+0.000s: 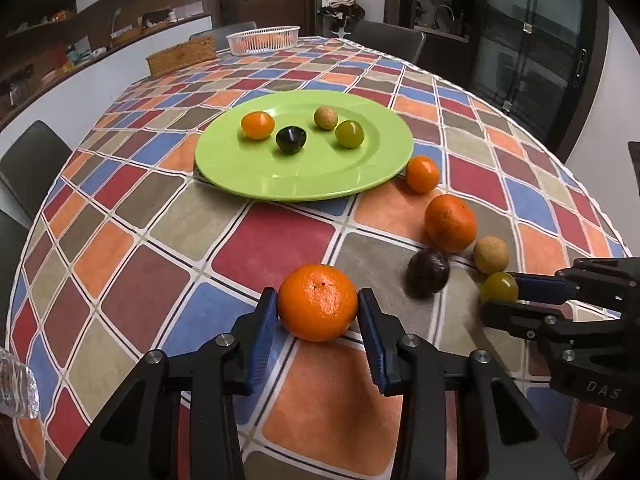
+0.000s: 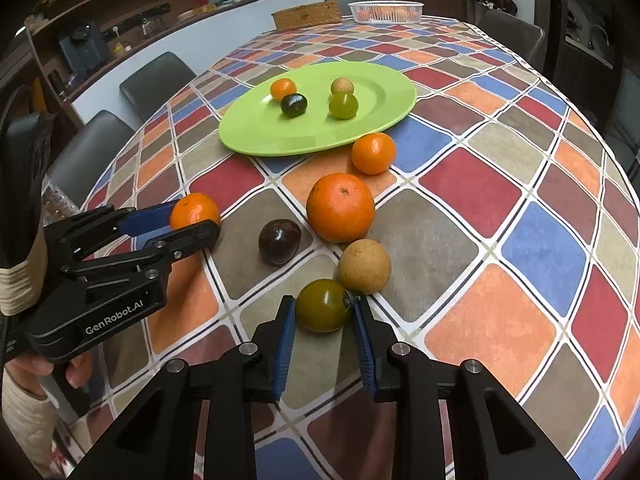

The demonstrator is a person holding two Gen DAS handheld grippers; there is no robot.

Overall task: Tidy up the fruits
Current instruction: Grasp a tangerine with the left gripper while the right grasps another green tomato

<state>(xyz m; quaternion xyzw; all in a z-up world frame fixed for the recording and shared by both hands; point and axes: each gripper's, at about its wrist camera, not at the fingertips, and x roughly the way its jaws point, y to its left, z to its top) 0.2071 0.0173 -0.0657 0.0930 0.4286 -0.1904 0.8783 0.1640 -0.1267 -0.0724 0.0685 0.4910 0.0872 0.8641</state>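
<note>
Left gripper (image 1: 318, 310): my jaws stand on both sides of a mandarin (image 1: 317, 302), the blue pads touching its skin at 9 and 3 o'clock; it sits on the tablecloth (image 1: 264, 248)
Right gripper (image 2: 324, 312): my jaws are closed around a green tomato (image 2: 323, 305), which rests on the cloth; the stem end touches the right pad
Plate (image 1: 256, 172): a light green plate at 12 o'clock from my left gripper, well apart; on it lie a small orange fruit (image 1: 257, 125), a dark plum (image 1: 291, 140), a tan round fruit (image 1: 325, 117) and a green one (image 1: 349, 133)
Loose fruits, right wrist view: a tan fruit (image 2: 364, 266) touches the green tomato at 1 o'clock; a big orange (image 2: 340, 207) is at 12 o'clock, beyond it; a dark fruit (image 2: 279, 241) is at 11 o'clock; a smaller orange (image 2: 373, 153) lies just beside the rim of the plate
Far end of table: a white basket (image 1: 264, 39) and a wicker box (image 1: 181, 56) at 12 o'clock, near the edge
Chairs (image 2: 154, 80): dark ones around the table
</note>
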